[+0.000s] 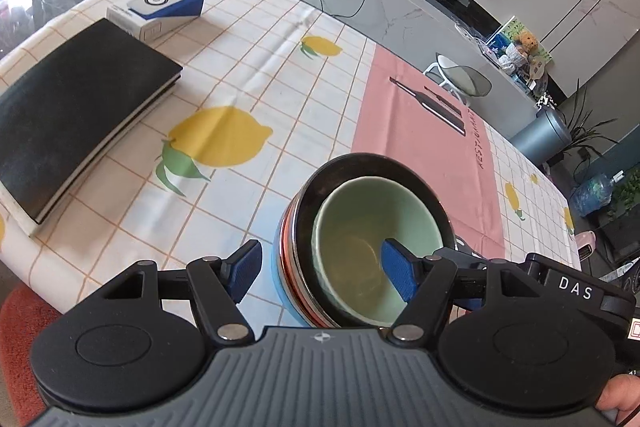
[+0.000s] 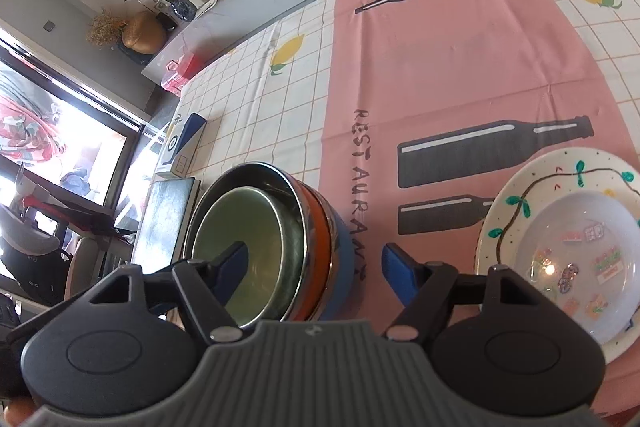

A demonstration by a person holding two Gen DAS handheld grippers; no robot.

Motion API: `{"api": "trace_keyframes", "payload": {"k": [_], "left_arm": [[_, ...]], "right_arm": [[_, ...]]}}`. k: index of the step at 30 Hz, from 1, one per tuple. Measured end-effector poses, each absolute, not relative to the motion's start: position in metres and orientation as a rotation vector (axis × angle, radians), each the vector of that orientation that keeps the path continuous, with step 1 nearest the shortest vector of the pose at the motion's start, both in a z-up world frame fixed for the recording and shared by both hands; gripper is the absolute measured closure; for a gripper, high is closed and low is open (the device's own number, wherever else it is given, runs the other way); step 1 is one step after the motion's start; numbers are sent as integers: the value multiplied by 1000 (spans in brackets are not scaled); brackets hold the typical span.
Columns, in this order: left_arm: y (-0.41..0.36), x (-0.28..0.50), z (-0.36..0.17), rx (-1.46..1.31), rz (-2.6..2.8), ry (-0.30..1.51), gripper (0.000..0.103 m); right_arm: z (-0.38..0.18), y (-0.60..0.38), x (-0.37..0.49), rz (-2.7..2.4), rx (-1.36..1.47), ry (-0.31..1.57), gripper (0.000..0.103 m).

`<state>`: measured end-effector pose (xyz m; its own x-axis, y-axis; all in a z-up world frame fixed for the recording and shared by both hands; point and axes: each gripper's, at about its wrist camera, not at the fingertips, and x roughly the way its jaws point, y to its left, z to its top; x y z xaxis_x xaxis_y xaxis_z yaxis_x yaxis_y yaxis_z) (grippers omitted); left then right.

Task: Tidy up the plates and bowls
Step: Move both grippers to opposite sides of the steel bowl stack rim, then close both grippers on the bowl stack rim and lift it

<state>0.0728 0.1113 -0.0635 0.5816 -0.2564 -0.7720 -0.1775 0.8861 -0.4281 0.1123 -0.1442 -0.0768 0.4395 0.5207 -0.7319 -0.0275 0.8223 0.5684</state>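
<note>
Near the desk's front edge, on the checked cloth beside the pink runner:
Bowl stack: a pale green bowl is nested in a steel bowl, over orange and blue ones; the stack stands upright and looks settled.
Plate pair: a clear dish is seated in a painted plate, well apart from the stack, toward the right end of the front edge.
Left hand-held gripper: spread wide, nothing held; one pad hangs over the green bowl's hollow, the other outside the stack wall; contact cannot be told.
Right hand-held gripper: spread wide, empty; the stack's near rim lies between its pads, no pressing seen.
Other items: a black notebook and a white-and-blue box lie toward the far left corner.
Step in hand: judged as release after nesting; bowls grouped, plates grouped.
Next move: both tools to be lifted clear without the rims being nudged; any stray dish, none seen here, to be sought.
</note>
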Motion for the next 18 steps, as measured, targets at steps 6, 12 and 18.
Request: {"api": "trace_keyframes", "payload": {"k": [6,12,18], "left_arm": [[111,81,-85,-561,-61,1005,23],[111,88,-96,-589,-43,1030,26],[112,92,-106,-617,-36,1061,34]], "right_arm": [[-94,-140,118,343,570,1119,32],[-105,-138,122,346,604,1142,37],[-112,-139,125,359,635,1153,47]]}}
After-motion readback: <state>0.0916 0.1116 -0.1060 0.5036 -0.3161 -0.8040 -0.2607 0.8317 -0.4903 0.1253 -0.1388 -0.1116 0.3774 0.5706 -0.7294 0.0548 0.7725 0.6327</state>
